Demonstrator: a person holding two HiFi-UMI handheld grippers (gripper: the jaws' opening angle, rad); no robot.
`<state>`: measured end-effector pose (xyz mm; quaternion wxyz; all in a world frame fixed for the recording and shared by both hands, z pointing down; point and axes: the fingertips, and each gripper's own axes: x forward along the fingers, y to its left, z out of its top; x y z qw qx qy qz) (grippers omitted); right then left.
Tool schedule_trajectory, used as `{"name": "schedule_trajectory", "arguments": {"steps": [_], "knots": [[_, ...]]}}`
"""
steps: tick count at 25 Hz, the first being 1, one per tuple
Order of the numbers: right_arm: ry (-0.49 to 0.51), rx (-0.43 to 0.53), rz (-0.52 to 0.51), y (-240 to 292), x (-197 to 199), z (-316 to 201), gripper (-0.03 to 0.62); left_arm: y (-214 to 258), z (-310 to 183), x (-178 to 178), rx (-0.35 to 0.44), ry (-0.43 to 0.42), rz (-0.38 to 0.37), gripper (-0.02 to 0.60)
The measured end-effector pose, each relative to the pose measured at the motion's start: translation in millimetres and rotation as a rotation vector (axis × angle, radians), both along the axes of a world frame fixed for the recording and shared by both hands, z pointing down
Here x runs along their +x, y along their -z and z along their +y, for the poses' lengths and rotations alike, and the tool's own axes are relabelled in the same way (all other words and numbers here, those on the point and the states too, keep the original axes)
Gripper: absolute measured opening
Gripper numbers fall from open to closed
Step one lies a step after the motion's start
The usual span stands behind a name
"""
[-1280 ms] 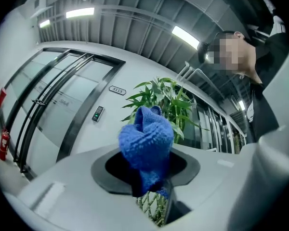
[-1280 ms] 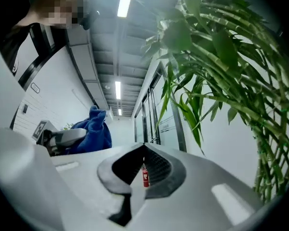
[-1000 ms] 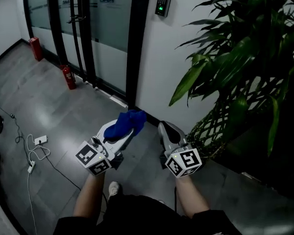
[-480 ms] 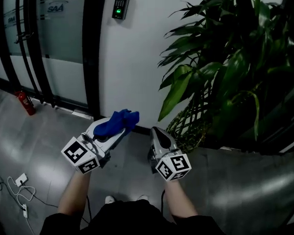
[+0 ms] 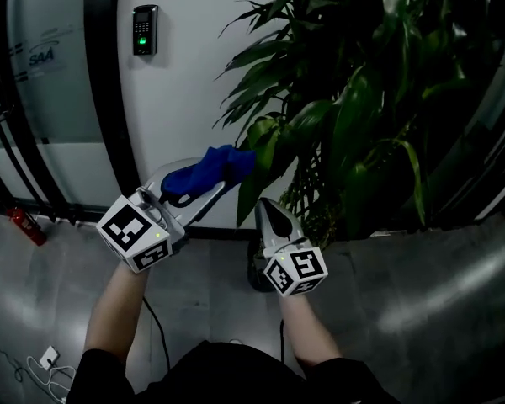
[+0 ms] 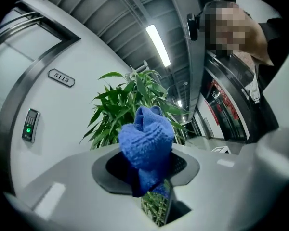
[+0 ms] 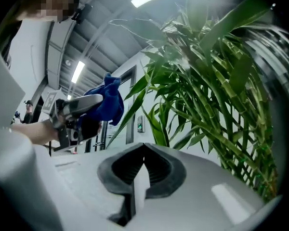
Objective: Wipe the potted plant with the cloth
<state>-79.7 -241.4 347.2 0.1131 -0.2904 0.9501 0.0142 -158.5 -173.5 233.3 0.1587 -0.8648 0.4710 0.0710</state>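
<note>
Left gripper (image 6: 153, 186), at the centre of its own view, pinches a bunched blue cloth (image 6: 147, 143). Right gripper (image 7: 137, 177) is pressed together and empty. In the head view the cloth sits just beside the nearest drooping leaf (image 5: 259, 168) of the potted plant (image 5: 362, 91), which fills the upper right; contact cannot be told. Likely hazards: the unsupported leaf bends or tears under the wipe, or the bunched cloth snags on foliage and pulls free.
</note>
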Motion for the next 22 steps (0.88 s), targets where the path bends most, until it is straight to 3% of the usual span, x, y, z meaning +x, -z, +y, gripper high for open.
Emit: {"name": "schedule_trajectory", "arguments": {"steps": [4, 8, 11, 22], "knots": [[0.007, 0.067, -0.001, 24, -2, -12, 0.003, 44, -32, 18, 0.081, 0.029, -0.116, 0.150], [0.032, 0.082, -0.035, 36, -18, -14, 0.003, 53, -51, 38, 0.147, 0.075, -0.362, 0.150], [0.061, 0.094, -0.047, 44, -26, -10, 0.003, 44, -62, 52, 0.135, 0.086, -0.477, 0.150], [0.088, 0.126, -0.063, 53, -27, -5, 0.003, 10, -49, 52, 0.082, 0.074, -0.492, 0.150]]}}
